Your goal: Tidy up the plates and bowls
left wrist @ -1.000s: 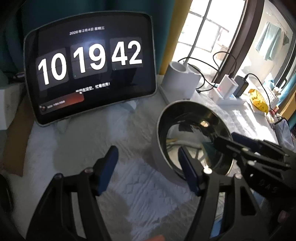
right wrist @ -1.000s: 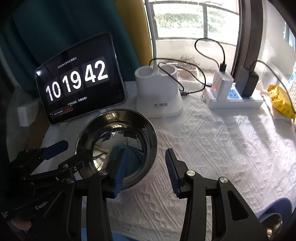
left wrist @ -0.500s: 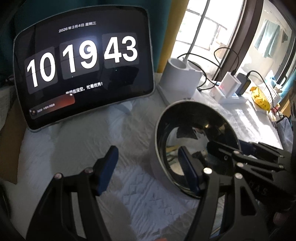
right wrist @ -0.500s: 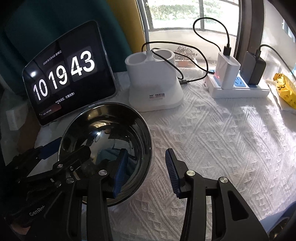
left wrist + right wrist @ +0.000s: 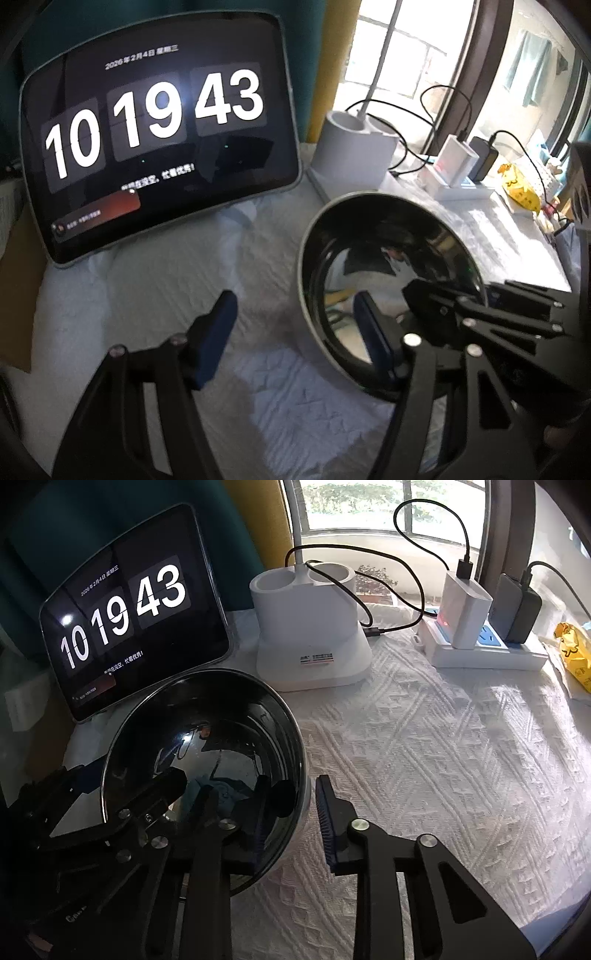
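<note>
A shiny steel bowl (image 5: 369, 240) (image 5: 203, 716) stands on the white textured cloth (image 5: 424, 775). My left gripper (image 5: 295, 295) straddles the bowl's left rim: one blue pad (image 5: 369, 343) sits inside the bowl, and the other hangs well outside over the cloth. Its jaws are closing, with no pad pressing on the wall. My right gripper (image 5: 293, 779) straddles the right rim, one pad inside and one pad (image 5: 327, 827) just outside. Its jaws are closing too, and a thin gap still shows at the outer pad. No plates are in view.
A tablet (image 5: 129, 616) showing a clock leans at the back left, close behind the bowl. A white holder (image 5: 310, 627) with cables stands behind it. At the back right are a power strip (image 5: 487, 653) with chargers and a yellow packet (image 5: 576, 657).
Both grippers came lower and closer around the bowl's rim. The right jaws narrowed clearly and the left jaws narrowed a little. The bowl stays on the cloth.
</note>
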`<state>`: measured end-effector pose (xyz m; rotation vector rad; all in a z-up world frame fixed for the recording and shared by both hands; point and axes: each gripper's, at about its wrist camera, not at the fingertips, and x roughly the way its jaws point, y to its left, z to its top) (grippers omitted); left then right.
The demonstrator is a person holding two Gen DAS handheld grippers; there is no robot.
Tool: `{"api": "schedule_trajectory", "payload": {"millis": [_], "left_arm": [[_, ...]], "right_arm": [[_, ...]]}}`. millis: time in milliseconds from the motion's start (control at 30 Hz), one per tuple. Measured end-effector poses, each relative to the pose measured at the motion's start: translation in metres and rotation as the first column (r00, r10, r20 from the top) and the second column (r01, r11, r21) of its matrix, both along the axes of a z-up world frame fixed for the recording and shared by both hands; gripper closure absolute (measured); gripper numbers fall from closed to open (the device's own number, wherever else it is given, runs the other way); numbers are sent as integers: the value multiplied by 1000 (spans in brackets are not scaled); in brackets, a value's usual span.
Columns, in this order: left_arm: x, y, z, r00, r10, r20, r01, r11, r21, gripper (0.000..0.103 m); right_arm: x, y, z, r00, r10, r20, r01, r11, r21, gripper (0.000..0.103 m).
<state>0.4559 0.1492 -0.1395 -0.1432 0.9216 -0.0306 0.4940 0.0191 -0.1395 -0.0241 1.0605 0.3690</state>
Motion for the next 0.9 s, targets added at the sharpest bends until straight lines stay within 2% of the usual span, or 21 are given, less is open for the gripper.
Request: {"api": "schedule_trajectory", "payload": {"millis": [200, 300, 900], "left_arm": [[2, -4, -1, 1000, -16, -11, 16, 1000, -3, 74], [1, -4, 0, 1000, -7, -10, 8, 1000, 13, 79], [-22, 0, 24, 999, 6, 47, -8, 1000, 26, 80]], "right_arm": [[0, 2, 0, 1000, 16, 13, -16, 1000, 11, 82], [1, 3, 1, 1000, 17, 13, -17, 1000, 18, 83], [-26, 5, 37, 997, 26, 72, -27, 999, 21, 84]]}}
